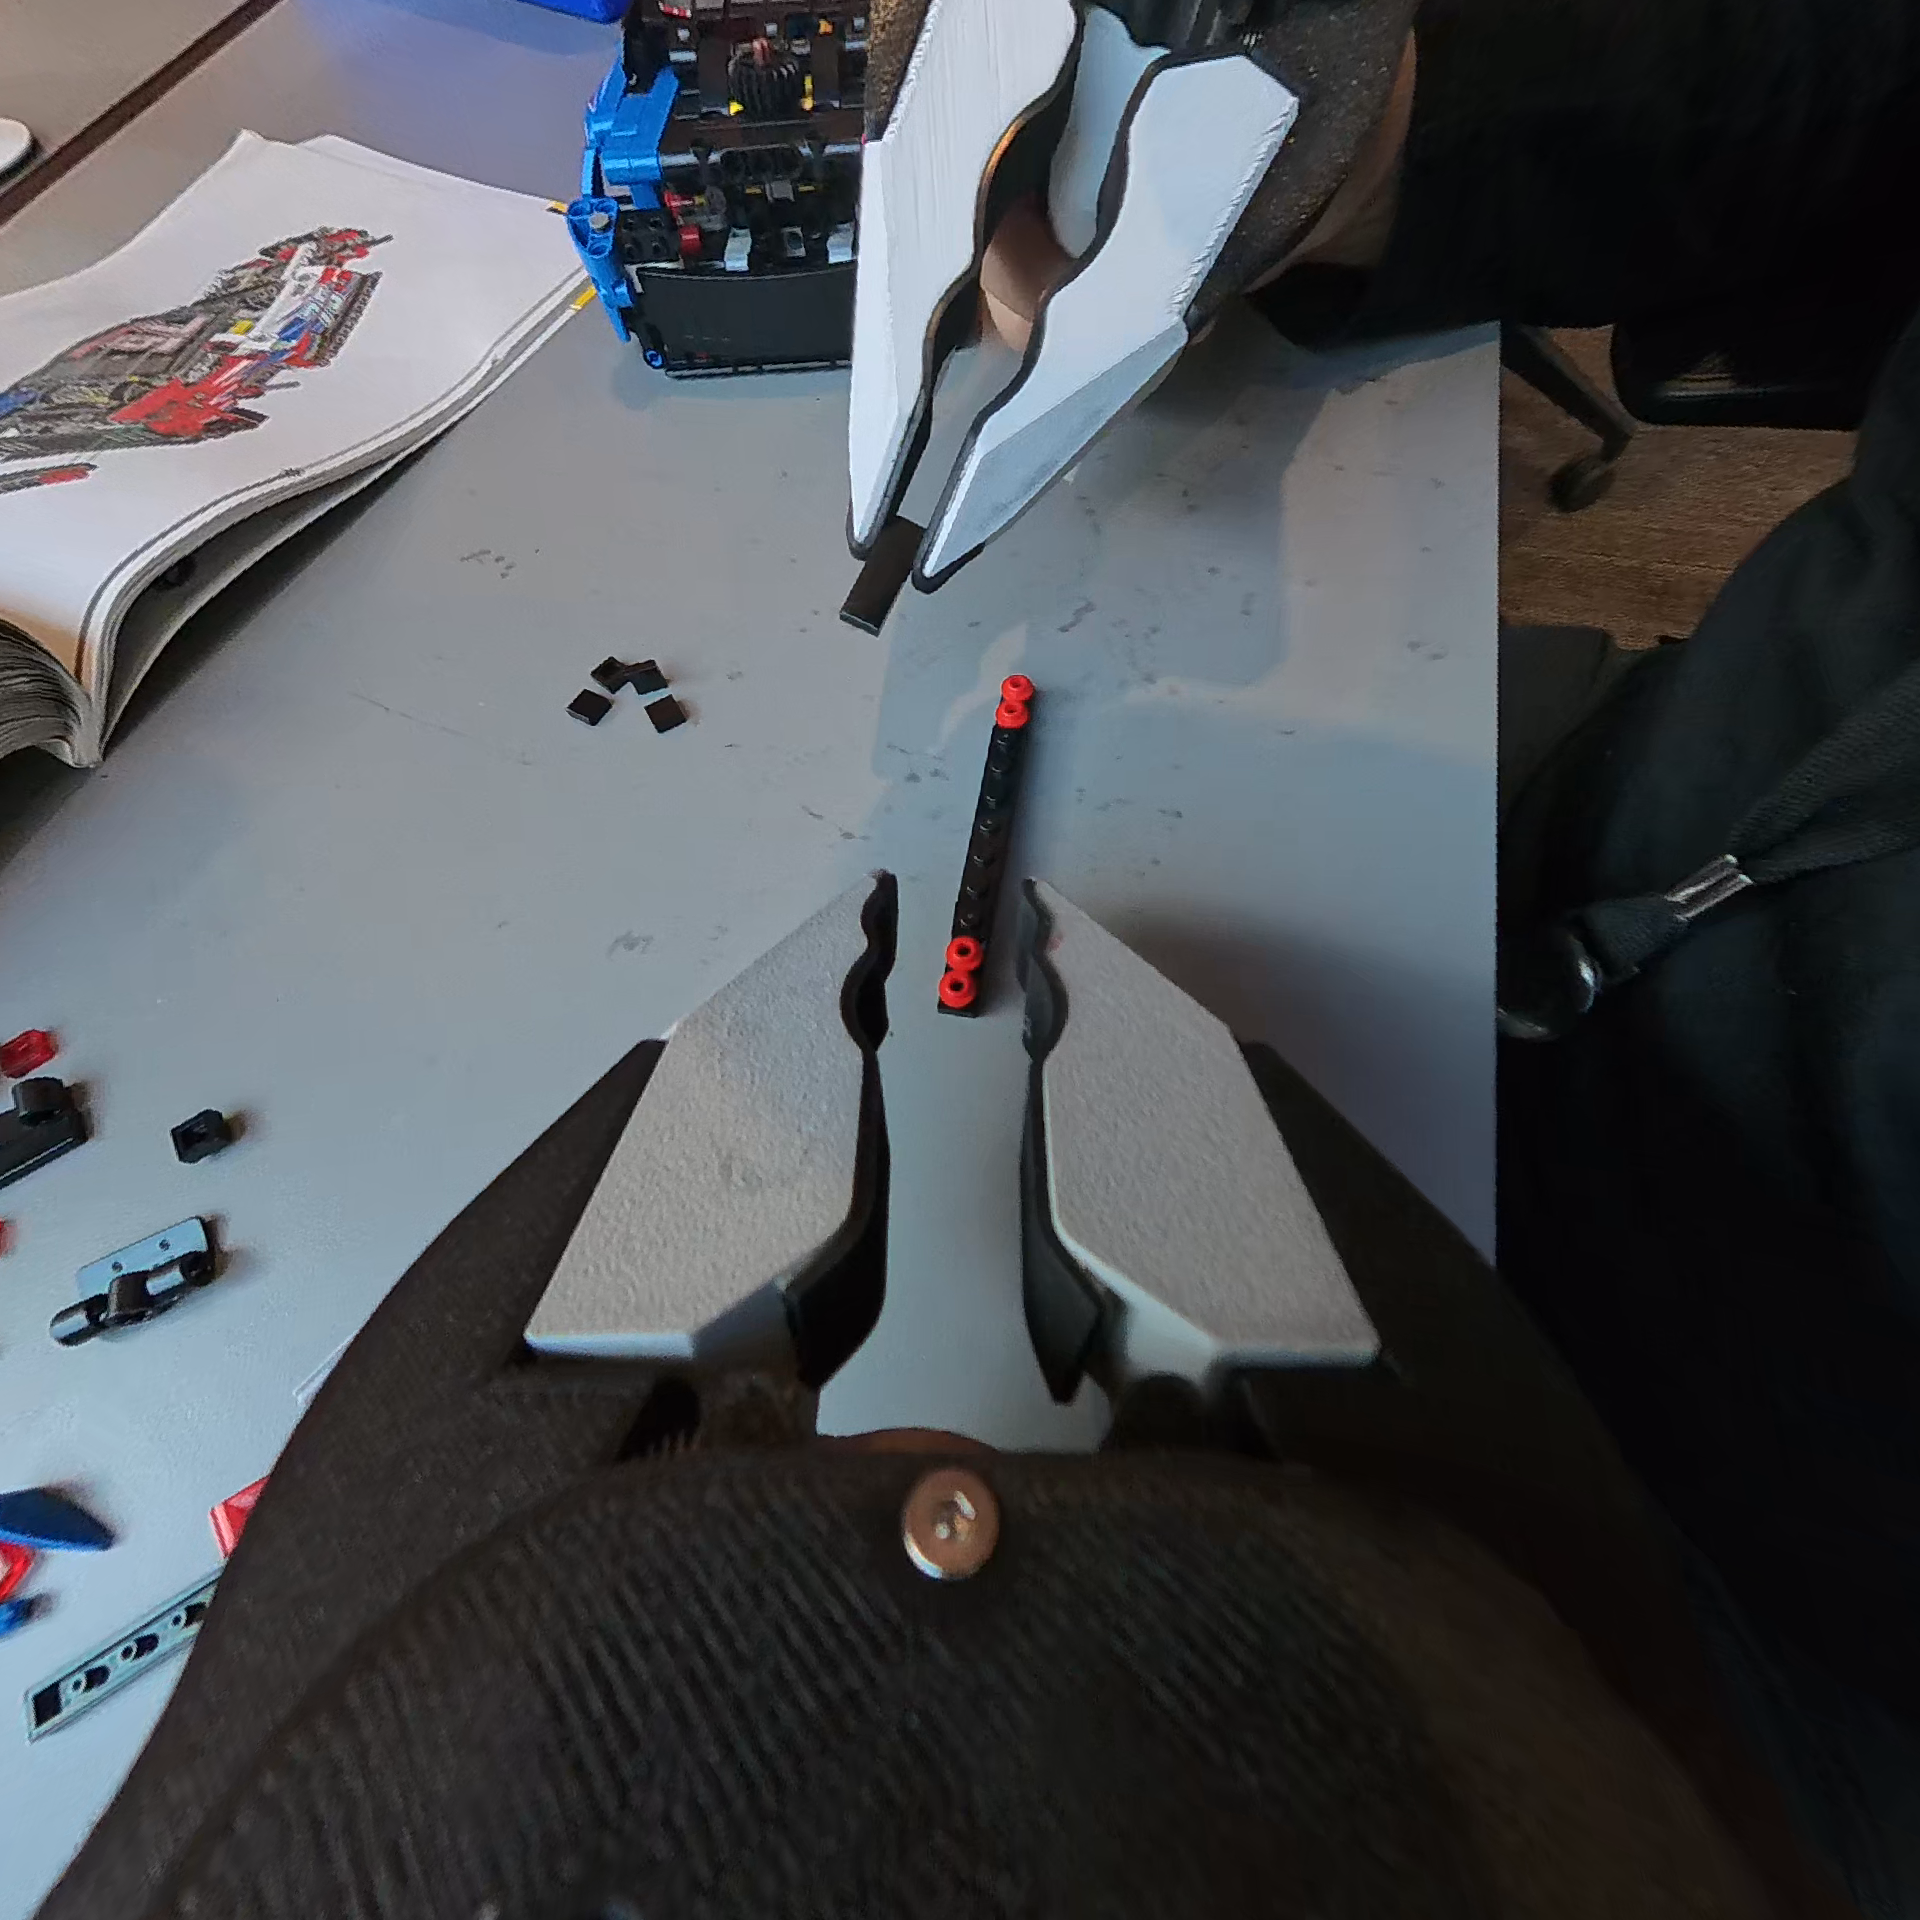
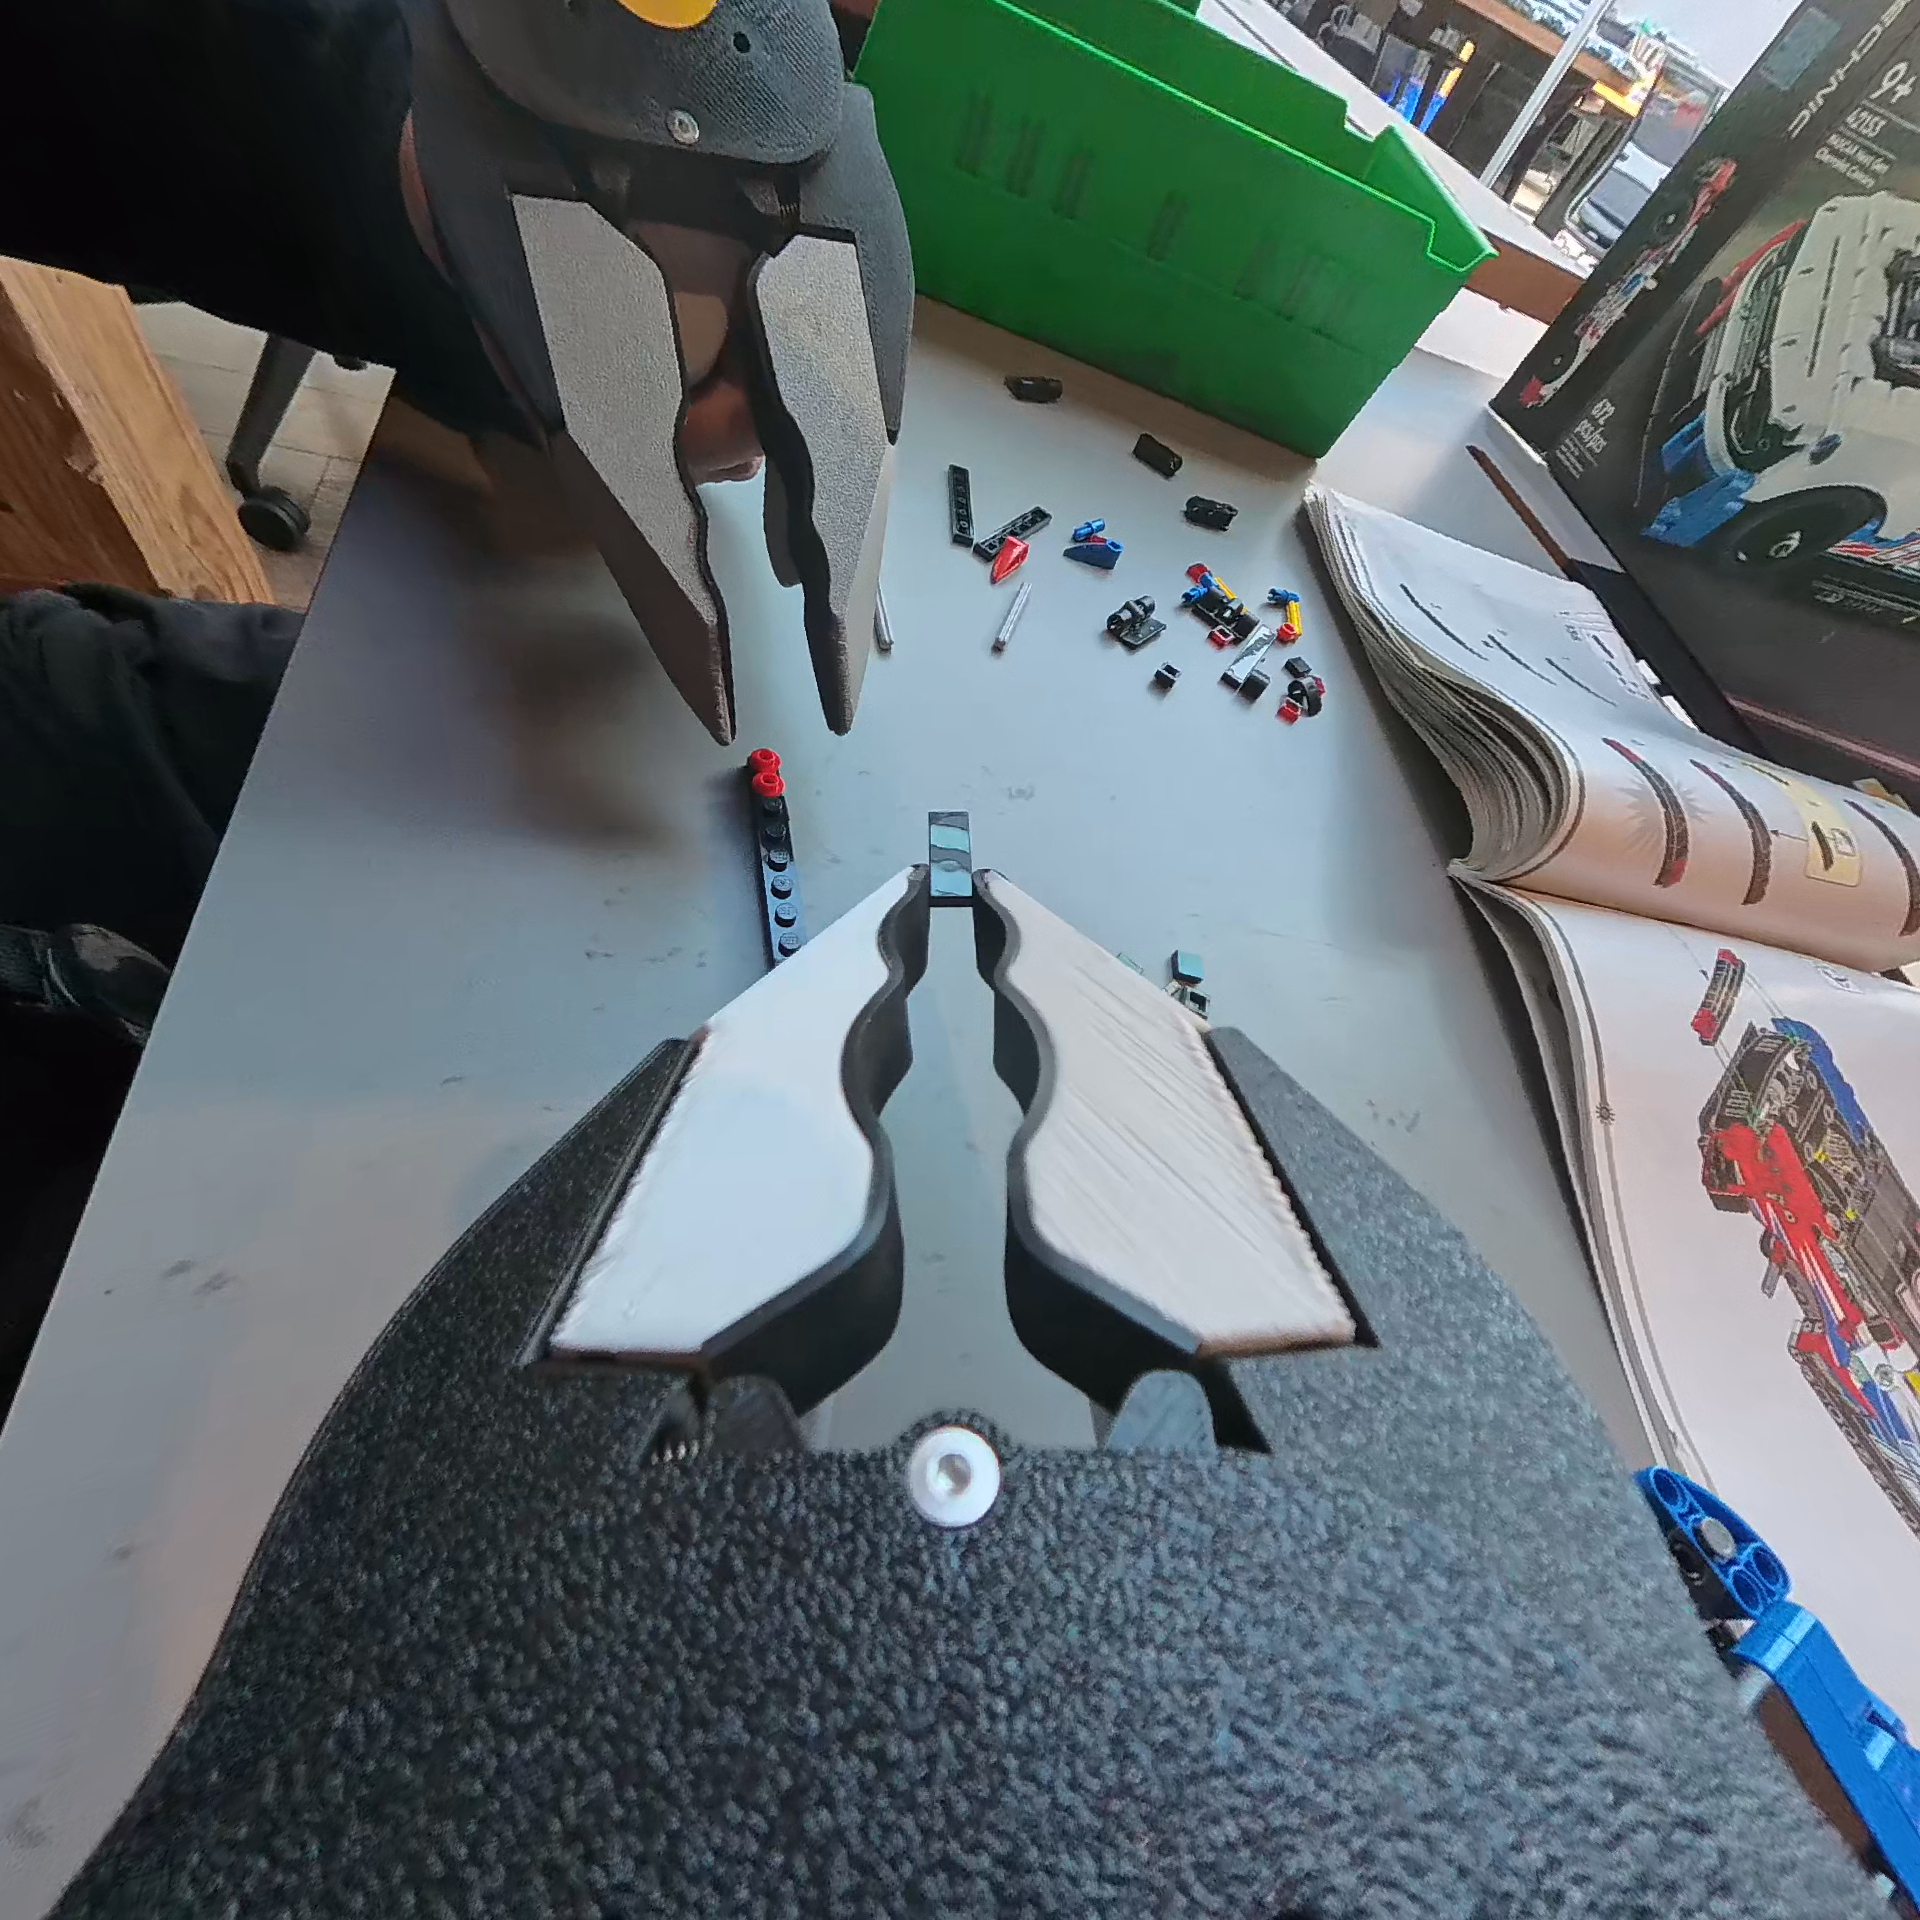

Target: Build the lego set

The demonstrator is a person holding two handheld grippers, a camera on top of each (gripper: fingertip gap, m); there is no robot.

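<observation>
A long black studded plate point(image 1: 987, 847) with red round pieces at both ends lies on the grey table point(image 1: 623, 831). My left gripper point(image 1: 956, 888) is open and empty, its grey fingers on either side of the plate's near end, just above the table. It shows again in the right wrist view point(image 2: 784, 727), above the plate point(image 2: 777, 862). My right gripper point(image 2: 951, 881) is shut on a flat black tile point(image 2: 949, 854). In the left wrist view this white-fingered gripper point(image 1: 894, 556) holds the tile point(image 1: 881, 582) above the table, beyond the plate's far end.
Several small black tiles point(image 1: 629, 691) lie left of the plate. An open instruction booklet point(image 1: 239, 364), the partly built black and blue model point(image 1: 727, 208), loose parts point(image 2: 1216, 613), a green bin point(image 2: 1143, 208) and the set's box point(image 2: 1745, 312) stand around. The table edge point(image 1: 1496, 831) is close on the right. About 6 cm separates my left fingertips from my right.
</observation>
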